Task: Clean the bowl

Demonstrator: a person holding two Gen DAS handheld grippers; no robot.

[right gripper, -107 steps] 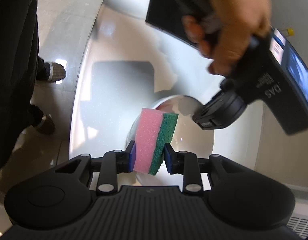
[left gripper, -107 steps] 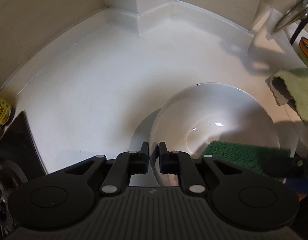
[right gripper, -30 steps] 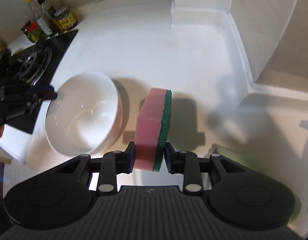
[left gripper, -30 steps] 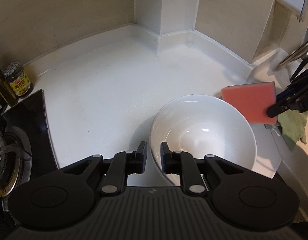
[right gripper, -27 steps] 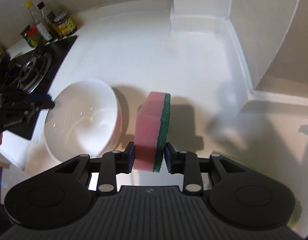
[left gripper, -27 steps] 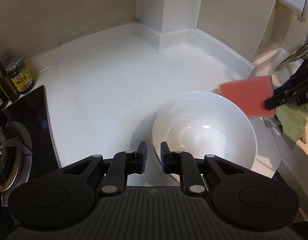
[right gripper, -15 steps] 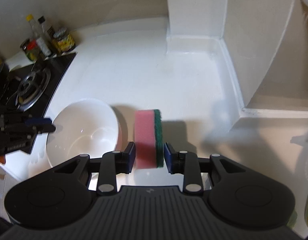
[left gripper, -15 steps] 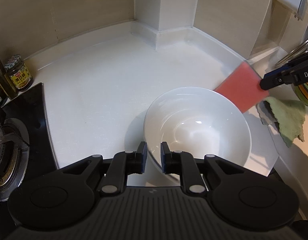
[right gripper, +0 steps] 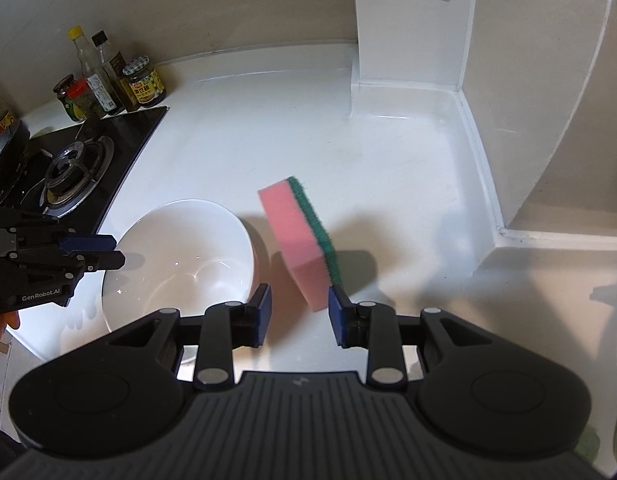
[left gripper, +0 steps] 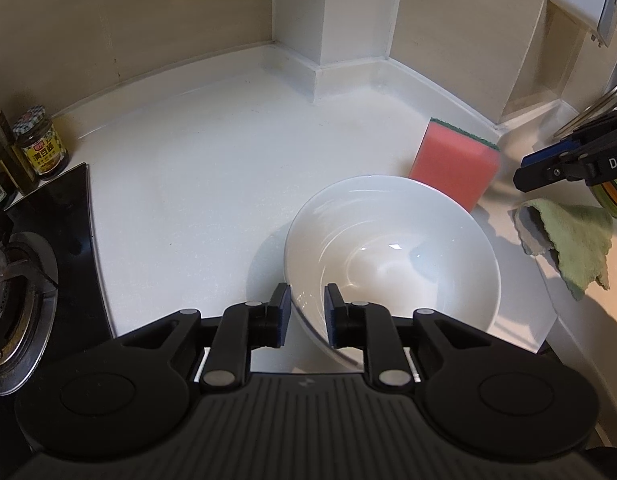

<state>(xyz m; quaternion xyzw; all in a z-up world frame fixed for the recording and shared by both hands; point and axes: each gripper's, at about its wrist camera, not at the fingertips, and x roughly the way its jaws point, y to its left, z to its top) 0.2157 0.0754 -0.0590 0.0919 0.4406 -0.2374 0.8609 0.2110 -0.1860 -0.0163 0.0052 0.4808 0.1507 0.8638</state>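
Bowl (left gripper: 392, 256) beside released sponge (right gripper: 302, 240)

A home kitchen: a white surface (left gripper: 196, 168) runs into a tiled corner, a gas stove (right gripper: 68, 168) sits at its left edge, sauce jars and bottles (right gripper: 108, 80) stand by the wall behind the stove.

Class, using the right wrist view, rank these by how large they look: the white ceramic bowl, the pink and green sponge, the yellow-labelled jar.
1. White ceramic bowl
2. Pink and green sponge
3. Yellow-labelled jar, though it stands farther from the camera
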